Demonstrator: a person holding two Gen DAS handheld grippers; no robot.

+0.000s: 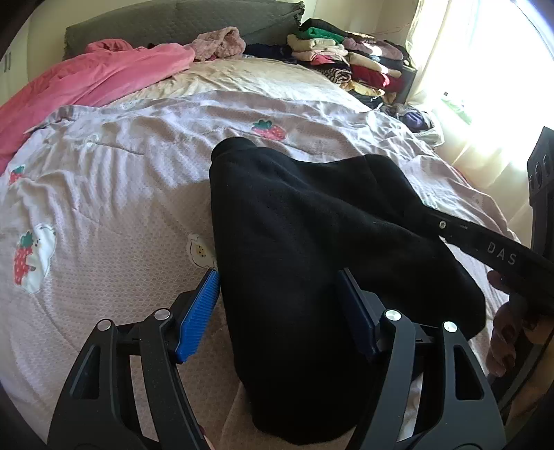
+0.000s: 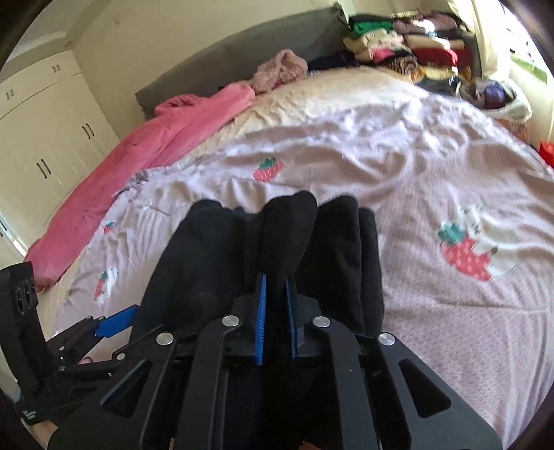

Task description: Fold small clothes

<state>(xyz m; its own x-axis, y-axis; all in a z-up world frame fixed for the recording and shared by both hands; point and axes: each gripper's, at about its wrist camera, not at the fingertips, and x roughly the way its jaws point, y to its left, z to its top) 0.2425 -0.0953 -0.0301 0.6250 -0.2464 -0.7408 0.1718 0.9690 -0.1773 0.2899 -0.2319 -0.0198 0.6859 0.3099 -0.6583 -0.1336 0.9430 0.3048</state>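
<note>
A black garment (image 1: 311, 235) lies bunched on the bed's pale pink strawberry-print cover (image 1: 114, 194). My left gripper (image 1: 280, 304) is open, its blue pads wide apart on either side of the garment's near end. My right gripper (image 2: 276, 294) is shut on a fold of the black garment (image 2: 287, 235) and holds it just above the cover (image 2: 432, 180). The right gripper's black body also shows at the right edge of the left wrist view. The left gripper (image 2: 114, 322) shows at the lower left of the right wrist view.
A pink blanket (image 1: 86, 83) lies along the bed's far left side. Piles of folded clothes (image 1: 349, 59) stand at the far right corner by a bright window. A grey headboard (image 1: 180, 24) is behind. White wardrobes (image 2: 45, 131) stand left.
</note>
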